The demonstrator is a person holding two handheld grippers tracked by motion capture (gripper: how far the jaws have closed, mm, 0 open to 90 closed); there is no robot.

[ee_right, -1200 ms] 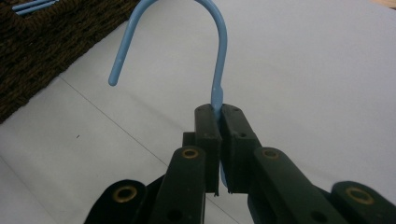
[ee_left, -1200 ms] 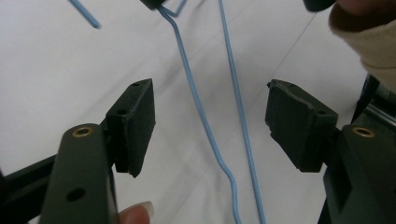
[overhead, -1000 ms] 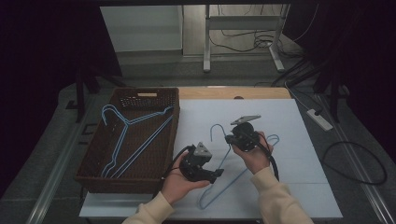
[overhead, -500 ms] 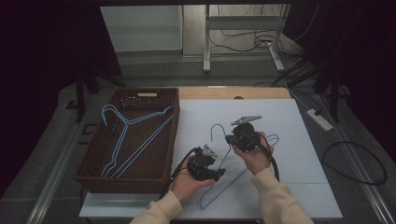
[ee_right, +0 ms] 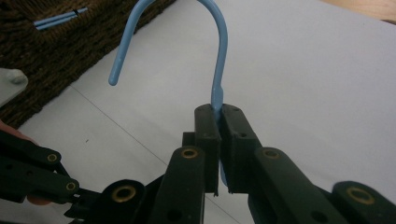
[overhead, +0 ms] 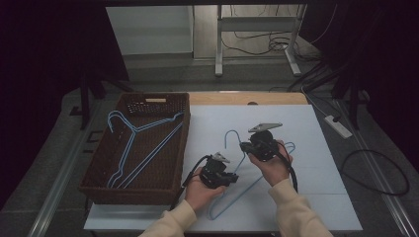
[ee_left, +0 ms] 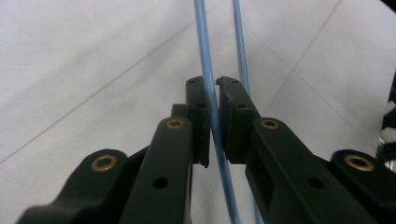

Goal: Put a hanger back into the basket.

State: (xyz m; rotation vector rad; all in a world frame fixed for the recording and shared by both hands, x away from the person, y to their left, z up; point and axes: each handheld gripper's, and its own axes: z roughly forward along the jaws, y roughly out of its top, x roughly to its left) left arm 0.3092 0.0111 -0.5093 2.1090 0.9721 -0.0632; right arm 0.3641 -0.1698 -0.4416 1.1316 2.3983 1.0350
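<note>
A light blue wire hanger [overhead: 247,190] lies on the white table [overhead: 321,197] between both hands, its hook [overhead: 228,136] pointing away from the person. My right gripper [overhead: 244,146] is shut on the hanger's neck just below the hook [ee_right: 219,28]; in the right gripper view [ee_right: 218,112] the jaws pinch the blue stem. My left gripper [overhead: 235,177] is shut on one of the hanger's lower wires, and in the left gripper view [ee_left: 214,93] the blue rod [ee_left: 205,42] runs between the pressed jaws. A second rod [ee_left: 239,46] passes just to the right.
A dark woven basket [overhead: 94,190] stands at the table's left and holds blue hangers [overhead: 131,148]. Its wall [ee_right: 46,51] is close to the held hook. A white power strip [overhead: 338,126] and cables lie on the floor at the right.
My left gripper has moved right to the hanger and now grips its lower wire. The right gripper has stayed shut on the neck.
</note>
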